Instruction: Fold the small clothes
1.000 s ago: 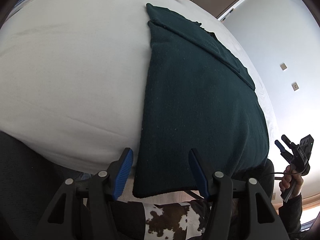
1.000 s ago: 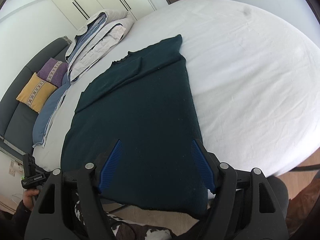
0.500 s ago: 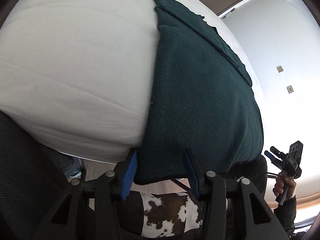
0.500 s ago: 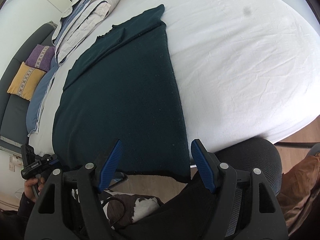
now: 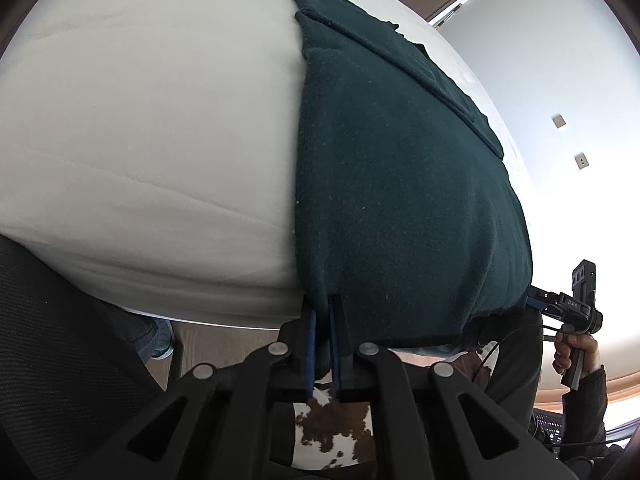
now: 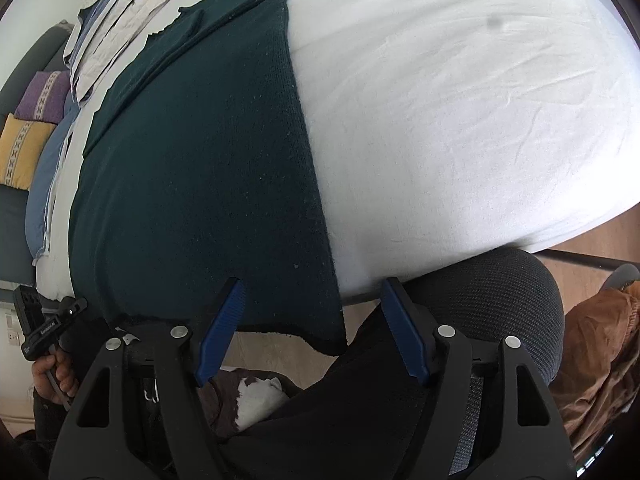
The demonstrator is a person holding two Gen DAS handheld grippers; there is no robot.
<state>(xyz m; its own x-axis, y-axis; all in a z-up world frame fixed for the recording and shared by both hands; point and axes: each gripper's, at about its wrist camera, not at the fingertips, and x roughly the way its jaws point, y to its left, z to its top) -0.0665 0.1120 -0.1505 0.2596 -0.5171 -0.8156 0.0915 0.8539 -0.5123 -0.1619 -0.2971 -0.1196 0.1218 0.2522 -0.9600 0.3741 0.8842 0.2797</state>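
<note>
Fingers of the left gripper (image 5: 323,320) sit pinched nearly together on the near left hem corner of the dark green knitted sweater (image 5: 392,184), which hangs over the edge of the white-sheeted bed (image 5: 140,140). Jaws of the right gripper (image 6: 312,328) stand wide, straddling the opposite hem corner at 6 o'clock without touching it. Only the right wrist view shows the folded pale duvet (image 6: 120,12) at 11 o'clock and the yellow and purple cushions (image 6: 28,136) at 9. Long axis of the sweater runs from hem at 6 toward neckline at 12
</note>
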